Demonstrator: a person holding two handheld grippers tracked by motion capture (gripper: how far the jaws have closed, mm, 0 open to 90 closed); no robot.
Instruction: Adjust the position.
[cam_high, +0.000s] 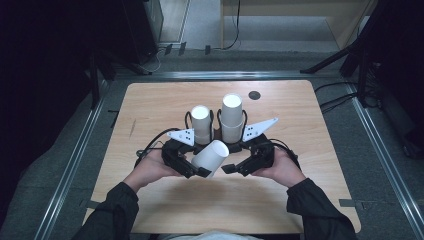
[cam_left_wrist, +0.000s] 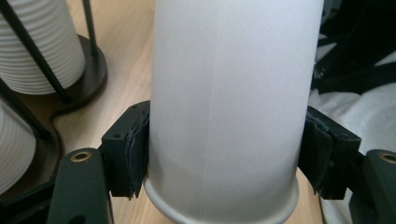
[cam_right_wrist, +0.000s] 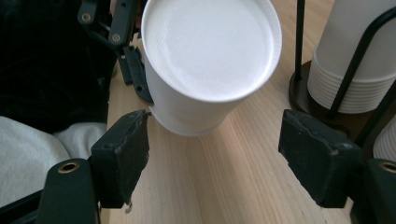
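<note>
A single white paper cup (cam_high: 211, 156) is held above the near middle of the tabletop (cam_high: 300, 180), tilted, with its closed bottom up and toward the right gripper. The left gripper (cam_high: 199, 170) has its jaws closed on the cup's wall near the rim; in the left gripper view the cup (cam_left_wrist: 229, 107) covers most of what lies ahead, and its top is cut off by the frame. No print or label can be read on it. The right gripper (cam_high: 229, 169) is just beside the cup, its jaws wide apart and holding nothing; in the right gripper view the cup (cam_right_wrist: 210, 60) sits ahead of them, apart. Behind stand two stacks of white cups (cam_high: 232, 119) in a black wire holder (cam_high: 218, 131), partly hidden by the hands. Bare tabletop is free on both sides and near the front edge.
</note>
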